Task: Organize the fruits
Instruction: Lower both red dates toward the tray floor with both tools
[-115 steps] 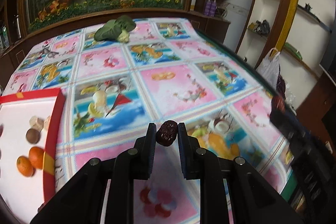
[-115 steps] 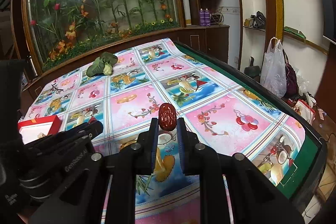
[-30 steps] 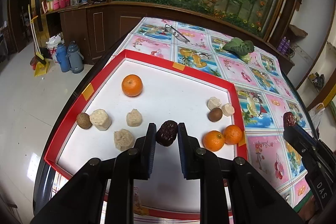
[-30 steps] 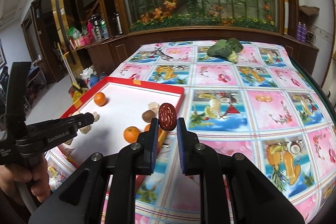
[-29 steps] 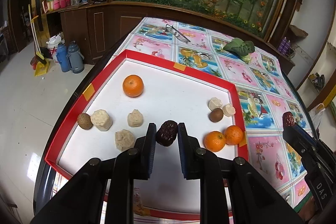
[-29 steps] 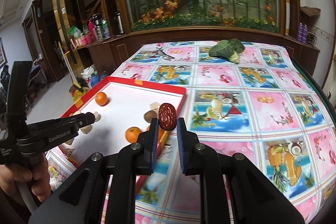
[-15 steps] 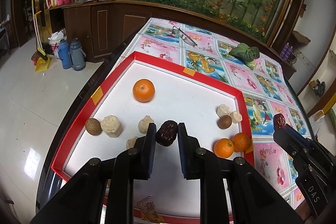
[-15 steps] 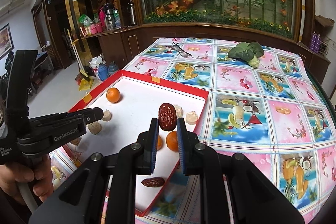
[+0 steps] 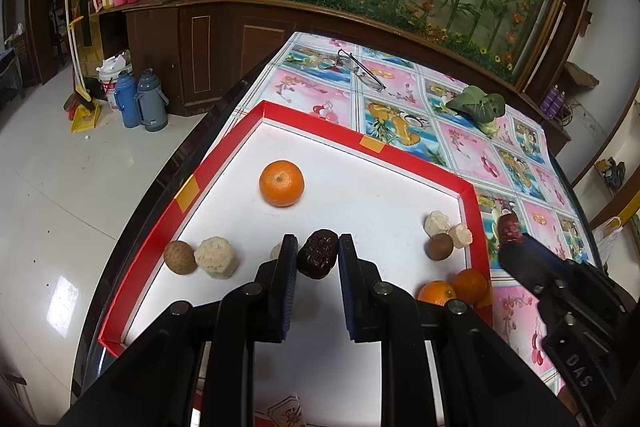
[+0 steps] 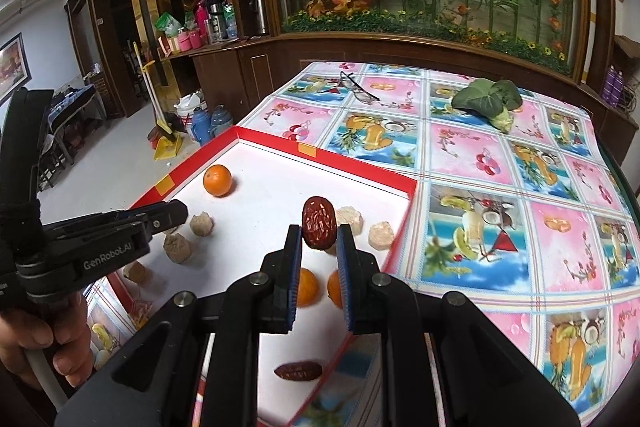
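My left gripper (image 9: pixel 318 254) is shut on a dark red date (image 9: pixel 319 253) and holds it over the white floor of the red-rimmed tray (image 9: pixel 312 121). My right gripper (image 10: pixel 319 231) is shut on another red date (image 10: pixel 318 222) above the tray's right part (image 10: pixel 360 165). In the tray lie an orange (image 9: pixel 281 183), two more oranges (image 9: pixel 454 287), pale peeled fruits (image 9: pixel 216 257) and brown round fruits (image 9: pixel 180 257). A loose date (image 10: pixel 298 370) lies at the tray's near edge. The right gripper also shows in the left wrist view (image 9: pixel 510 227).
A green leafy vegetable (image 10: pixel 486 99) and a pair of glasses (image 10: pixel 354 87) lie on the fruit-print tablecloth (image 10: pixel 520 187) beyond the tray. The table's left edge drops to the tiled floor, where flasks (image 9: pixel 140 99) stand.
Both grippers have swung left from the tablecloth to over the tray and moved closer in, each still holding its date. The tray looks larger now.
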{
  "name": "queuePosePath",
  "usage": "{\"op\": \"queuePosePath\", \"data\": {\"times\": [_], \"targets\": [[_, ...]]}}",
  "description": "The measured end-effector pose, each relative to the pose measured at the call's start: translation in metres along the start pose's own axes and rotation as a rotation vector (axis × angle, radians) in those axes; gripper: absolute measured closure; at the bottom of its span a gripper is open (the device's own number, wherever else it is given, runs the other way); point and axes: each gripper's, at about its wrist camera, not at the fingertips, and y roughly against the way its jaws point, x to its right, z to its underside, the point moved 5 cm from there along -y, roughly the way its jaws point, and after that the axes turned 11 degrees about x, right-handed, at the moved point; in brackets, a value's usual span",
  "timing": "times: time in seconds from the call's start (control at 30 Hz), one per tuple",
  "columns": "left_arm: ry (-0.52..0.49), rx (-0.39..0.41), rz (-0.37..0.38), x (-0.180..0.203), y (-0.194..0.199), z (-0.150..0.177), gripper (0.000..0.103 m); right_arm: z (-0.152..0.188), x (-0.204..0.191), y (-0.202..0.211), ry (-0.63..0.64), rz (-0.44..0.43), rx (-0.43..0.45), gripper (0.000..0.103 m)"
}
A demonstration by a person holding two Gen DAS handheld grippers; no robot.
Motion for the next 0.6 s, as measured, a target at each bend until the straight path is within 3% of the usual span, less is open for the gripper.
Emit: {"op": "queuePosePath", "data": {"times": [0.6], "targets": [[0.023, 0.002, 0.012, -0.010, -0.001, -0.008, 0.084, -0.008, -0.010, -0.042, 0.031, -0.043, -0.062, 0.084]]}}
